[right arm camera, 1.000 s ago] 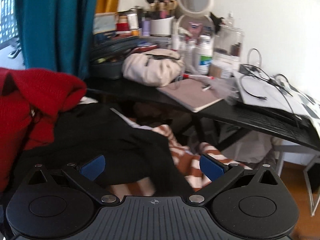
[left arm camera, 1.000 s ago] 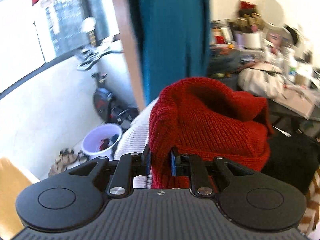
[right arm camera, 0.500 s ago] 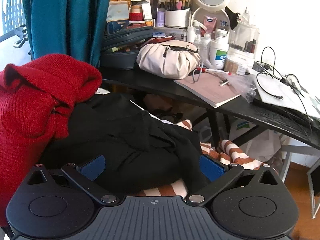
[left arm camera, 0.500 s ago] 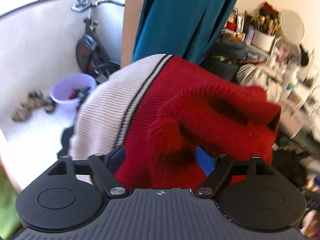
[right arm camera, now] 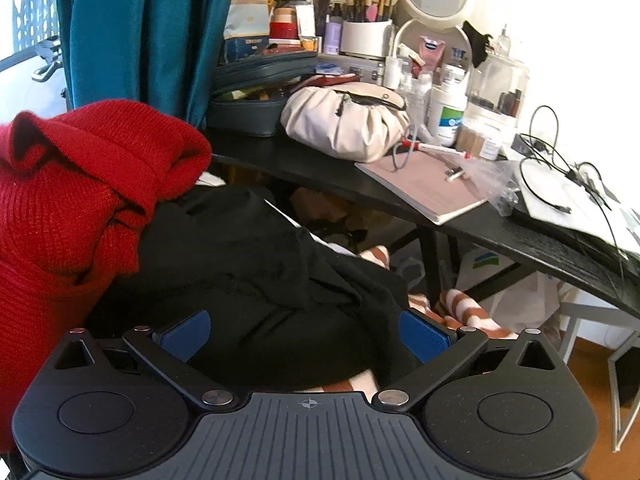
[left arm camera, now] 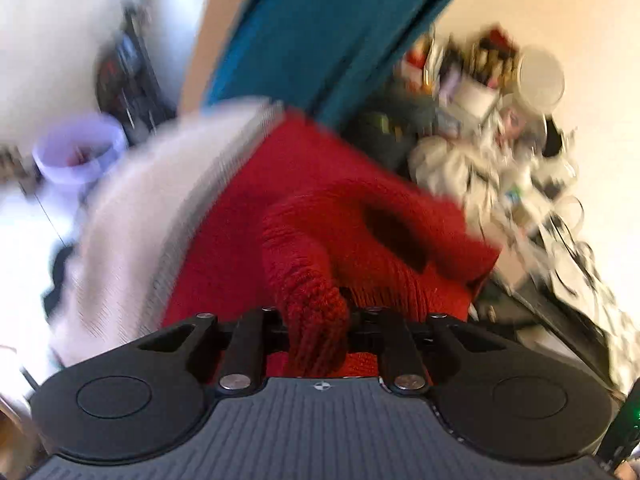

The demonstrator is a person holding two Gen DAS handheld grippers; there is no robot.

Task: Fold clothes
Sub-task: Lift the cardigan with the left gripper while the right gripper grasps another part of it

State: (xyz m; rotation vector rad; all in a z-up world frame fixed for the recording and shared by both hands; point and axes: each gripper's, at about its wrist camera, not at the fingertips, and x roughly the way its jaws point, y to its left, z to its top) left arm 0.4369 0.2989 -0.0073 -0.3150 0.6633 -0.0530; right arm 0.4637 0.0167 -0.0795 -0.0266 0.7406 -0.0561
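A red knit sweater (left arm camera: 320, 216) with a cream ribbed part (left arm camera: 152, 216) fills the blurred left wrist view. My left gripper (left arm camera: 318, 320) is shut on a bunched fold of the red sweater. The sweater also shows at the left of the right wrist view (right arm camera: 72, 200), piled up. A black garment (right arm camera: 248, 280) lies beside it, over an orange-and-white striped cloth (right arm camera: 468, 312). My right gripper (right arm camera: 306, 336) is open and empty, its blue pads (right arm camera: 188, 334) just above the black garment.
A black desk (right arm camera: 520, 236) crowded with cosmetics, a beige pouch (right arm camera: 348, 120), a notebook (right arm camera: 424, 188) and cables stands right and behind. A teal curtain (right arm camera: 140, 32) hangs at the back. A lilac bucket (left arm camera: 80, 148) sits on the floor at the left.
My left gripper was shut on the sweater, opened half a second ago, and has shut again on a red fold. The left view has swung and blurred. The right gripper stayed open and dropped slightly.
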